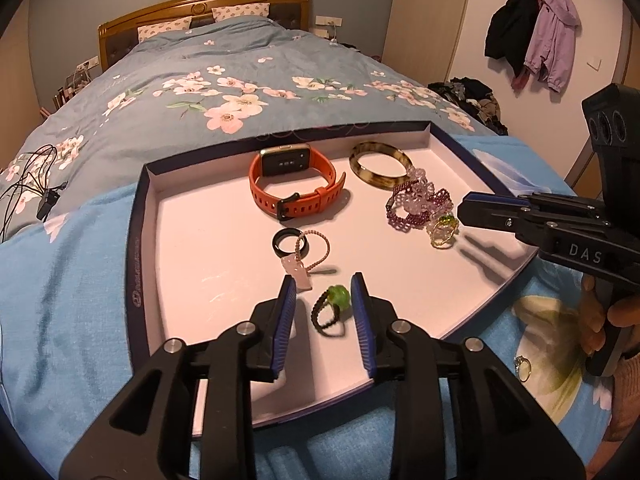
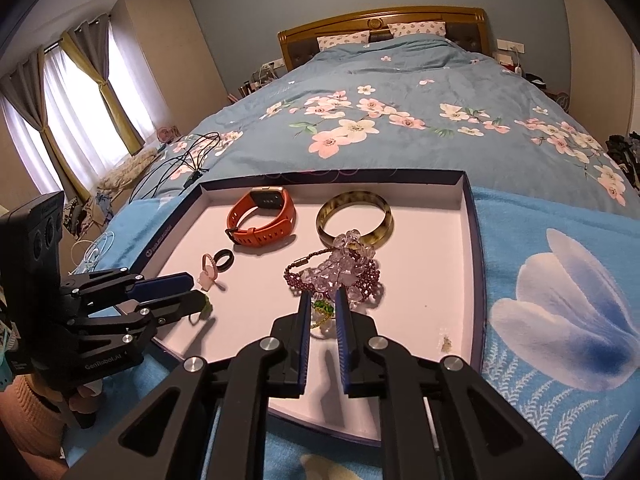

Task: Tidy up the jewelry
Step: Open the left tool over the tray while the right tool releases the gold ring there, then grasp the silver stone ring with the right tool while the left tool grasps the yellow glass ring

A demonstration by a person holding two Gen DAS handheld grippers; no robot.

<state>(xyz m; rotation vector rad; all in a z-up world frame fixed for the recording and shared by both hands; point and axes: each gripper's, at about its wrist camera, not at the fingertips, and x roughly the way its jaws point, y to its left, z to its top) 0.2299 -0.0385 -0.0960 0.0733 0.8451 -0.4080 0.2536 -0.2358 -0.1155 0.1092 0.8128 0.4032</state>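
Tray near edge: our left gripper wide around green ring, untouched | right gripper narrow, empty.

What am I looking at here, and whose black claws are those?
No robot: a person holds a two-finger gripper in each hand, each with a camera looking along its fingers. One picture is from the left gripper, the other from the right gripper. On the bed lies a tray with a watch, a bangle and bracelets. The left gripper stands open around a green ring. The right gripper is shut at a gold ring; whether it grips it is unclear.
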